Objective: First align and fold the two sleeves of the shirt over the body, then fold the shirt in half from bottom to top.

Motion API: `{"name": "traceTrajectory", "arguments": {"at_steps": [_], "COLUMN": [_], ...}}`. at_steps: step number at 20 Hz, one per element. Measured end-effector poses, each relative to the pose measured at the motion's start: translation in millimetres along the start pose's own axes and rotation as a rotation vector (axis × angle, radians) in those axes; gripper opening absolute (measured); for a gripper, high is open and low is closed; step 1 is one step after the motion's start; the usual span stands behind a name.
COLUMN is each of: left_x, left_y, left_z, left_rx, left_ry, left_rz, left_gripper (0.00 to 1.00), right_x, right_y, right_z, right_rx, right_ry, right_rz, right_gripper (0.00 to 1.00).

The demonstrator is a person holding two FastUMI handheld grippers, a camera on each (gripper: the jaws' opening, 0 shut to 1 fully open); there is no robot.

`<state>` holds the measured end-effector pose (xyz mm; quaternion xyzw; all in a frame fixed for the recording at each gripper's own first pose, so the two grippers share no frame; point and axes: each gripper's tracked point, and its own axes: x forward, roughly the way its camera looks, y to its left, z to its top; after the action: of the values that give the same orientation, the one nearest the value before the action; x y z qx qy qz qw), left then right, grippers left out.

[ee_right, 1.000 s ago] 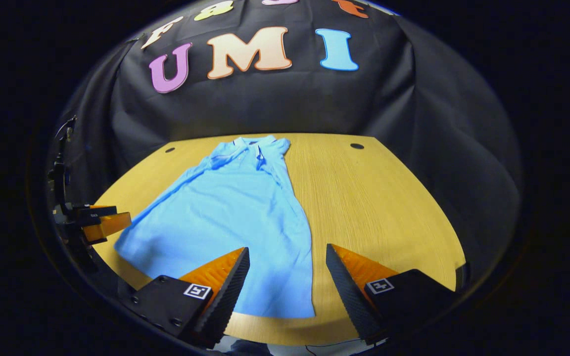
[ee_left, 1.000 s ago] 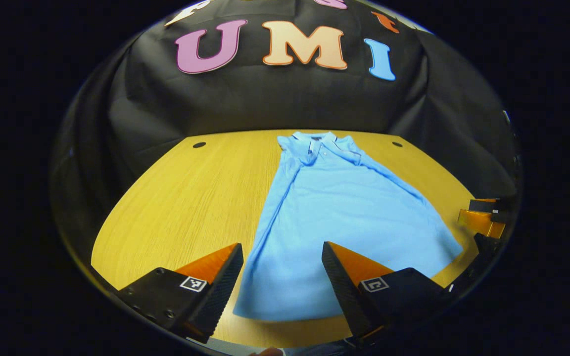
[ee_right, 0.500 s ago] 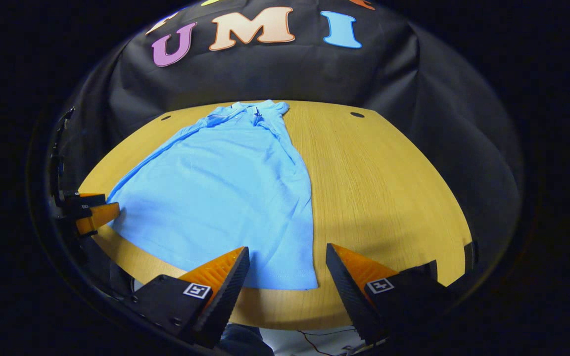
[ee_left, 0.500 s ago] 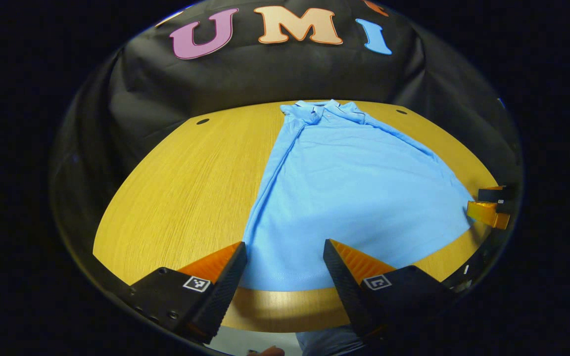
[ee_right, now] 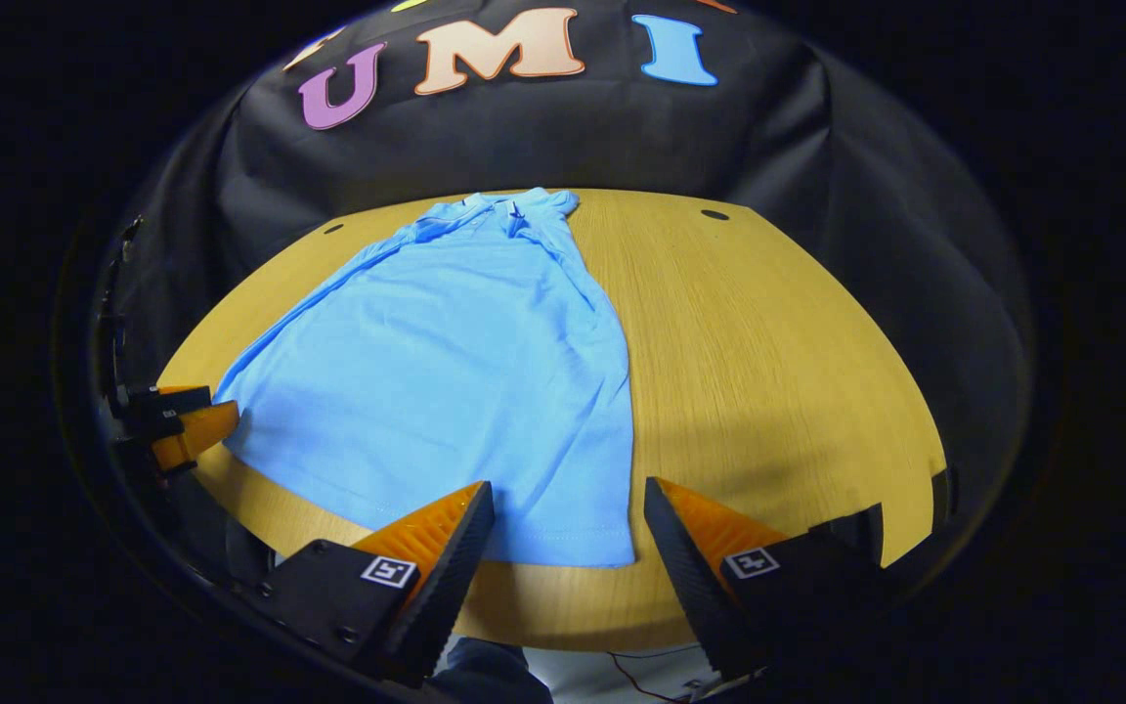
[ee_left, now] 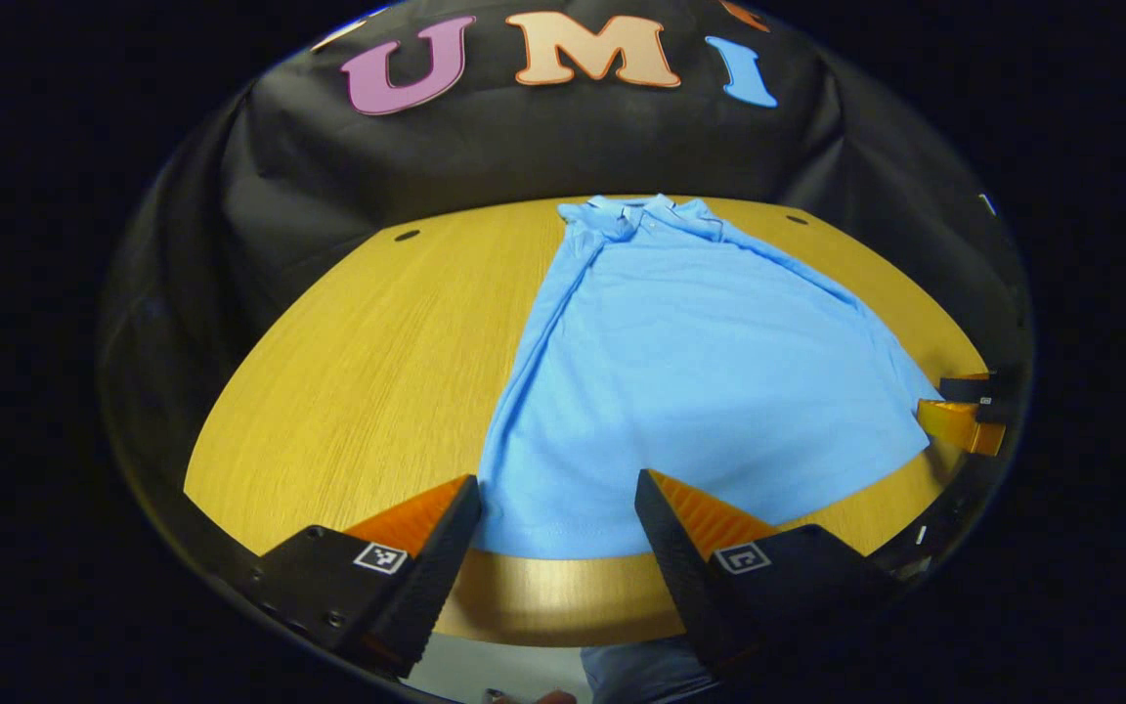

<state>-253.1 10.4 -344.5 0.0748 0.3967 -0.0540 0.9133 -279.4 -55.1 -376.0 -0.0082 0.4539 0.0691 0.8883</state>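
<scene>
1. While the blue shirt [ee_left: 690, 381] lies flat on the counter [ee_left: 368, 372] with its collar at the far edge and its hem nearest the person, the sleeves look already folded in over the body, so the bottom-to-top fold seems to be the step in hand.
2. The shirt's long axis runs straight away from both grippers, hem close, collar far.
3. The left gripper [ee_left: 553, 523] has its fingers spread wide apart, holding nothing, with the hem's left corner lying just ahead, between them.
4. The right gripper [ee_right: 568, 528] is likewise spread wide and holding nothing, and the hem's right corner sits just ahead between its fingers.
5. Each gripper is nearest its own hem corner, so neither has to cross over; in my judgement the coming move is to drop onto the two corners together and carry them toward the collar.
6. Against the frame a second back, both views have dipped toward the near edge: the hem now sits farther up between the fingers, and a bare strip of counter shows in front of it. The fingers' gap looks unchanged.
</scene>
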Motion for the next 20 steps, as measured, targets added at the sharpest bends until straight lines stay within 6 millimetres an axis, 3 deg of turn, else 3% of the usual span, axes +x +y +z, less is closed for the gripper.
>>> {"name": "traceTrajectory", "arguments": {"at_steps": [1,2,4,5,6,7,8,9,10,14,16,20], "left_x": [2.2,0.2,-1.0,0.1,-2.2,-1.0,-0.9,0.0,-0.3,-1.1,-3.0,-7.7], "left_y": [-7.7,-14.9,-19.3,-22.6,-27.9,-30.5,-33.0,-32.9,-33.3,-34.5,-34.2,-23.5], "left_z": [-5.6,-3.7,-4.8,-4.1,-4.9,-3.2,-5.4,-3.5,-4.9,-0.5,1.4,29.8], "left_rx": [0.001,-0.005,0.003,0.004,-0.002,-0.007,-0.004,-0.008,-0.022,-0.071,-0.094,-0.093], "left_ry": [0.031,0.014,0.015,0.008,0.003,-0.005,0.006,0.005,0.021,0.046,0.058,0.027], "left_rz": [-0.023,-0.036,-0.026,-0.026,-0.023,-0.021,-0.023,-0.015,-0.007,-0.024,-0.041,-0.031], "left_gripper": [0.95,0.86,0.53,0.47,0.36,0.28,0.14,0.08,0.02,0.00,0.00,0.00], "right_x": [0.0,0.2,-0.3,-1.5,-2.6,-0.6,0.2,1.1,-1.3,-5.7,-12.0,-20.7], "right_y": [2.9,8.1,14.8,20.9,25.4,30.0,29.8,31.4,31.4,35.4,36.0,36.6], "right_z": [-2.4,-1.1,-0.8,-4.3,-2.0,-4.9,-1.0,-2.5,-2.9,0.6,15.1,55.9], "right_rx": [-0.011,-0.021,-0.038,-0.036,-0.033,-0.031,-0.036,-0.040,-0.043,-0.030,-0.015,-0.022], "right_ry": [0.008,0.005,0.006,0.020,0.007,0.018,0.002,0.010,0.009,0.007,-0.027,-0.083], "right_rz": [0.007,0.023,0.037,0.055,0.066,0.071,0.064,0.059,0.064,0.084,0.097,0.114], "right_gripper": [0.97,0.82,0.73,0.65,0.43,0.41,0.12,0.12,0.03,0.03,0.03,0.03]}}
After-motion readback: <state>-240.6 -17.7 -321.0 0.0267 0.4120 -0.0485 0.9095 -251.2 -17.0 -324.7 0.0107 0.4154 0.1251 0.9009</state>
